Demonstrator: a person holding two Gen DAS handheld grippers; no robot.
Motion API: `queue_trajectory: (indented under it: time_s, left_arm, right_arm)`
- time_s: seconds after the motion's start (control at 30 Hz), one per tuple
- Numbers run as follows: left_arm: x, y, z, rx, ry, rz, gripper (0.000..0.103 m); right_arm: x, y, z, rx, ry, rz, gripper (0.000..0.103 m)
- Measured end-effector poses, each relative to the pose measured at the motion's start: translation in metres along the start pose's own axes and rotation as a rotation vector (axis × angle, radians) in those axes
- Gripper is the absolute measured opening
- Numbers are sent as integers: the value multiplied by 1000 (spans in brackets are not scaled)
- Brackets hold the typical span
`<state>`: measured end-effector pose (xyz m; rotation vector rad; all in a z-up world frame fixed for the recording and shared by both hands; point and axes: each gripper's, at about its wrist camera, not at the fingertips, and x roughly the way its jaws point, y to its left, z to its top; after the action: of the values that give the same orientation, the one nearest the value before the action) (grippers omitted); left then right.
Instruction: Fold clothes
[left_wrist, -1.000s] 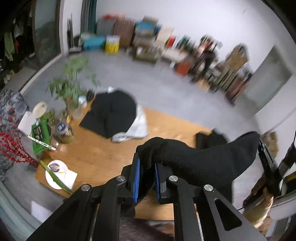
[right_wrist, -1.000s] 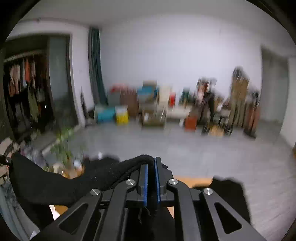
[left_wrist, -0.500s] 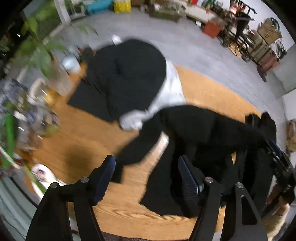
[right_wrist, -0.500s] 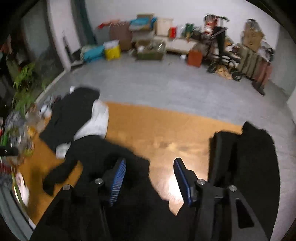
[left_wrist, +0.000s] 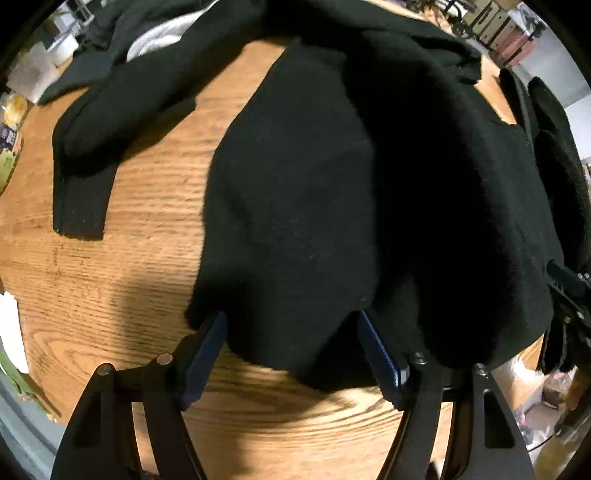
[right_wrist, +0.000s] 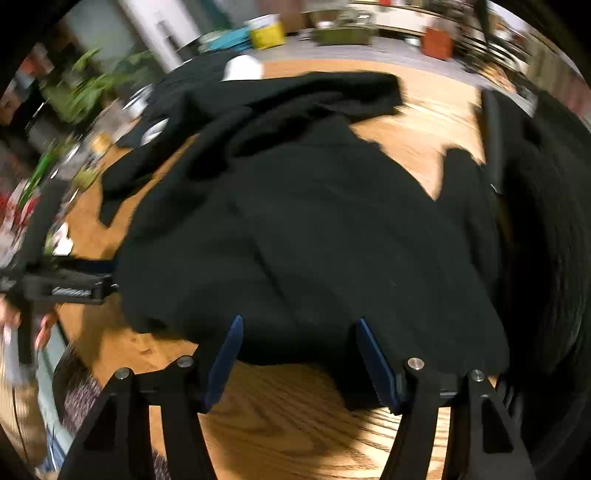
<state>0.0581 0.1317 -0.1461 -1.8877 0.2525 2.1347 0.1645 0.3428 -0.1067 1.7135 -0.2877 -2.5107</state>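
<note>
A black sweater (left_wrist: 314, 184) lies spread on the wooden table (left_wrist: 110, 295), with one sleeve (left_wrist: 92, 147) stretched out to the left. My left gripper (left_wrist: 291, 321) points straight down at its near edge. It is open wide, and the hem lies between the blue pads without being pressed. In the right wrist view the same sweater (right_wrist: 295, 221) fills the middle of the table (right_wrist: 295, 424). My right gripper (right_wrist: 301, 323) hovers at the hem. Its jaws are opening, with cloth between them but not gripped.
A heap of black and white clothes (left_wrist: 159, 29) lies at the far left. Another dark garment (right_wrist: 546, 184) is stacked on the right side of the table. Plants and jars (right_wrist: 85, 92) crowd the left end. White paper (left_wrist: 11, 332) sits at the left edge.
Both grippers dropped from high above down to the table, opened and let go of the black sweater. The sweater now lies on the wood instead of hanging between them.
</note>
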Motion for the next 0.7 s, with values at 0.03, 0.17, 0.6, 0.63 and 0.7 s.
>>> queue_trajectory:
  time_s: [0.03,0.17,0.6,0.63,0.7]
  left_arm:
    - [0,-3,-1,0,-32,27,68]
    - [-9,-4,-3,-28,-43,-6,7]
    - [-101,178,-57,-408,-178,-14,7]
    - [-102,179,-62,-414,-180,-51,7]
    - [-102,176,-69,-417,-183,-136,7]
  right_arm:
    - [2,-5,-3,22,-23,-15,68]
    - [19,-7,-7,7,-71,-119,66]
    - [-131,-102,25,294,-398,-347,6]
    - [-142,-113,20,325,-414,-340,6]
    - [-157,-124,0,358,-449,-346,7]
